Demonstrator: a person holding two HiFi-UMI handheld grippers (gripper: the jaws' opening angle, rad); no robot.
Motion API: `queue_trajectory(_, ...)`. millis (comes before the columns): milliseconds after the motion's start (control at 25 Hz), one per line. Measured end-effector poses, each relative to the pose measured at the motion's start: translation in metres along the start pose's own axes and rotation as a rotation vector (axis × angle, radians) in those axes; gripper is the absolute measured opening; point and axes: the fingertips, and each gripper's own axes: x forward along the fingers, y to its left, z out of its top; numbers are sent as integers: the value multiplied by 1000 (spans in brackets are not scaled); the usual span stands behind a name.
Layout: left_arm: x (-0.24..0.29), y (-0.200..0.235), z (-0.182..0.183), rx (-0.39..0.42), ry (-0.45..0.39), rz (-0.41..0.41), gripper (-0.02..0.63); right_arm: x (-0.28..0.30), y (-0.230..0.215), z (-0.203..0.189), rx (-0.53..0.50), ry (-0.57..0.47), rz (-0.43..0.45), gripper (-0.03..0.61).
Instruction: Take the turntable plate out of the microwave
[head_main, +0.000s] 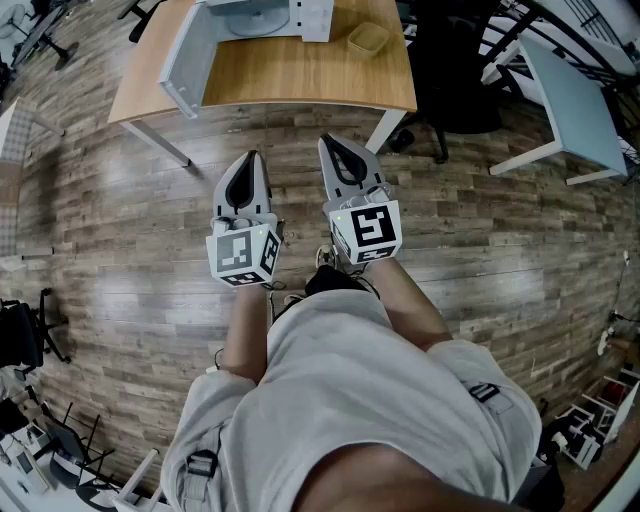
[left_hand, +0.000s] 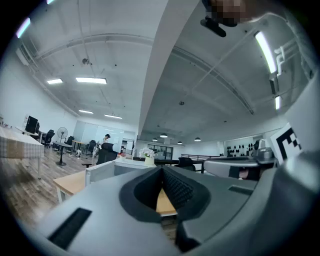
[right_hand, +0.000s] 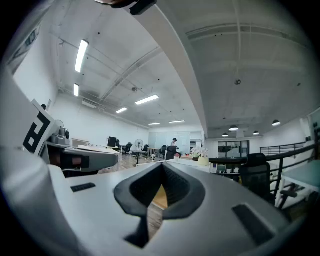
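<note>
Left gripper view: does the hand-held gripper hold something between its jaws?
No, the left hand-held gripper is shut, with nothing between its jaws.

Bare floor (head_main: 130, 220) open up to table (head_main: 300, 75); black chair (head_main: 455, 90) blocks right side

1. Wooden desk (head_main: 300, 75): stands on plank floor (head_main: 120, 250).
2. Tan basket (head_main: 368, 38): near desk's right edge, beside white box (head_main: 313, 18).
3. Black office chair (head_main: 455, 80): just past desk's right edge.
4. Pale table (head_main: 575, 100): further right.

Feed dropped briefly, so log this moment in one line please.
phase: pre-approach | left tongs: shut, empty | right tongs: shut, empty | microwave: on table ahead, untouched
</note>
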Motion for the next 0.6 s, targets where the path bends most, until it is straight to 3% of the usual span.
queue_trajectory(160, 5, -3, -15, -10, 52, -10, 12, 1, 3, -18, 64, 21, 33, 5)
queue_trajectory(600, 48, -4, -34, -22, 114, 23, 39, 35, -17, -35, 91, 46, 119, 43)
